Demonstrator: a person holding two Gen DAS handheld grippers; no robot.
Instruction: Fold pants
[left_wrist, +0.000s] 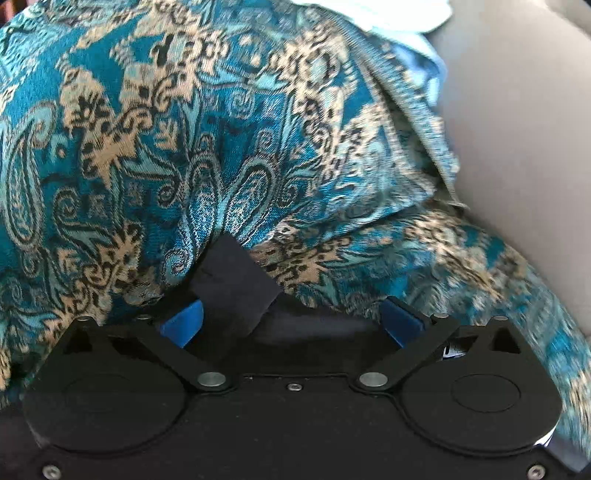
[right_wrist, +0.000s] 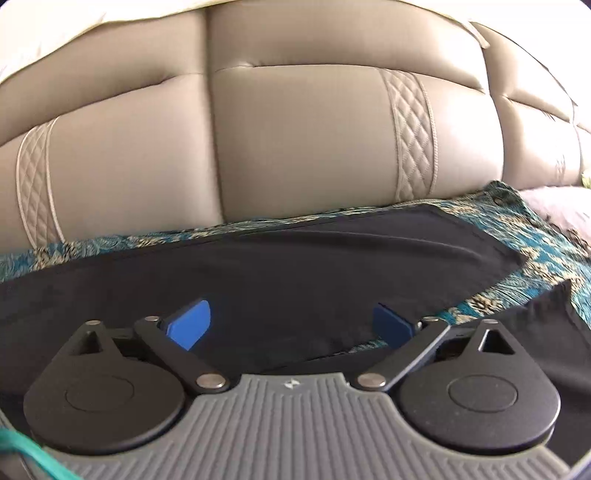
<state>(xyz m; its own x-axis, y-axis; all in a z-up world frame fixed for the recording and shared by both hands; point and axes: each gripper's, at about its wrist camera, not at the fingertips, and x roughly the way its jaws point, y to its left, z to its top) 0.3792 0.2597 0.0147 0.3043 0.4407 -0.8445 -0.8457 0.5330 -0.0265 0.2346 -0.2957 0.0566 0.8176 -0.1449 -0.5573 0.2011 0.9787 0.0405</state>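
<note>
Two claws: both spread wide, nothing pinched in either one.
Left claw (left_wrist: 291, 321): blue fingers (left_wrist: 183, 325) flared far apart, pointing steeply down at patterned cloth.
Between its fingers: a dark corner of the pants (left_wrist: 232, 280) pokes up in the gap, close to the left finger; no pad presses on it that I can see.
Throw (left_wrist: 155, 155): teal paisley with tan and black motifs, rumpled, filling nearly the whole left wrist view; it is blurred toward the right edge.
Sofa, left view: bare beige upholstery (left_wrist: 517, 140) at the upper right, beside the throw's edge.
Pale cloth (left_wrist: 399, 14): a light bluish piece at the top edge, too blurred to name.
Right claw (right_wrist: 291, 321): blue fingers (right_wrist: 190, 323) just as wide, hanging over the dark fabric, gripping nothing.
Pants, right view (right_wrist: 295, 266): black, laid out in a broad flat band across the seat on top of the teal throw (right_wrist: 546, 254), a second dark flap near the lower right.
Sofa back (right_wrist: 295, 140): beige cushions with quilted diamond strips, rising right behind the pants.
Containers: none in sight to report on.
Green cord (right_wrist: 33, 454): lower left corner, beside the claw body.
</note>
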